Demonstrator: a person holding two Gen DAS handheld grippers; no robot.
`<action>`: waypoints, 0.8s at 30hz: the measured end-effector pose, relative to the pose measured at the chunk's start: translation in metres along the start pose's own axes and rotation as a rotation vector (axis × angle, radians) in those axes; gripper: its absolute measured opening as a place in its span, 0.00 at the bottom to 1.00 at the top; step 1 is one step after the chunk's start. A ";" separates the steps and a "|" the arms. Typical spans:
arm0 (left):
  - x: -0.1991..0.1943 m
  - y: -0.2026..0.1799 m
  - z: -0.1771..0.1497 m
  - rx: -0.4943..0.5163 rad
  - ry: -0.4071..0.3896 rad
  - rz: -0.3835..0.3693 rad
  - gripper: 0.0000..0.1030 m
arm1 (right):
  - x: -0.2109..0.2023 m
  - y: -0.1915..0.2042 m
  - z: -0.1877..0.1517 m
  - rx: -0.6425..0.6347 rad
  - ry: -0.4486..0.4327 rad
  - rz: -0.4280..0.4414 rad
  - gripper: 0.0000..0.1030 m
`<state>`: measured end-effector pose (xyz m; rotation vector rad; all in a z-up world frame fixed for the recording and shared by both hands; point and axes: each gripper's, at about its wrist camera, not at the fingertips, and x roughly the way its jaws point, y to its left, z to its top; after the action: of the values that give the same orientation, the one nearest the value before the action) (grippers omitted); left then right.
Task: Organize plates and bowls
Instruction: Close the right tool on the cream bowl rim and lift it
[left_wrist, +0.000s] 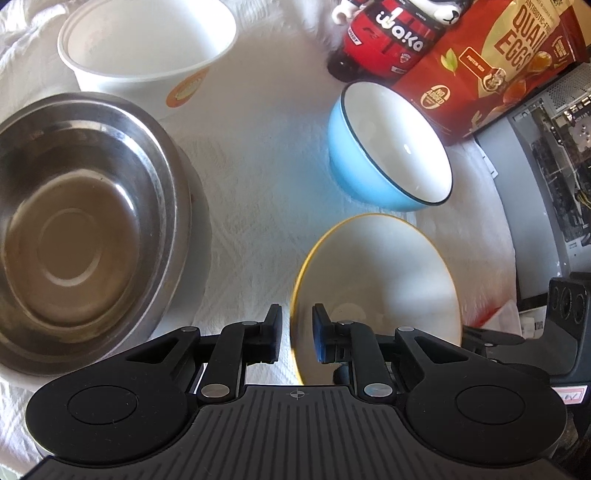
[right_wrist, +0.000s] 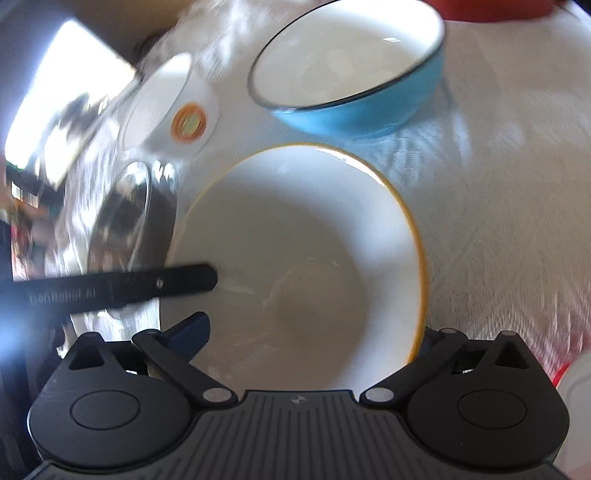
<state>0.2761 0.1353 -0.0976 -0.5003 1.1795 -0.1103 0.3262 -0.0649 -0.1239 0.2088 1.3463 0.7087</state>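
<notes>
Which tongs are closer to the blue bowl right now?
Hard to call. Both tongs sit at the yellow-rimmed plate, short of the blue bowl: left tongs straddle the plate's rim, right tongs stand wide around it.

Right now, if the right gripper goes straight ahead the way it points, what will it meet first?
Most likely the white plate with the yellow rim. The right gripper has its jaws wide open, one on each side of the plate's near edge, so the plate's inside lies directly ahead. The view is blurred, so depth is uncertain.
</notes>
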 end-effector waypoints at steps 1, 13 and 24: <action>0.001 0.000 -0.001 0.001 0.003 0.000 0.18 | 0.001 0.003 0.001 -0.026 0.011 -0.004 1.00; 0.014 -0.009 0.001 0.032 0.026 0.008 0.19 | -0.032 0.003 -0.005 -0.087 -0.172 -0.241 0.49; 0.014 -0.006 0.007 0.036 0.029 0.013 0.19 | -0.022 0.008 -0.008 -0.021 -0.143 -0.227 0.42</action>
<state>0.2891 0.1270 -0.1053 -0.4606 1.2070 -0.1274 0.3146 -0.0734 -0.1035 0.0858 1.2032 0.5067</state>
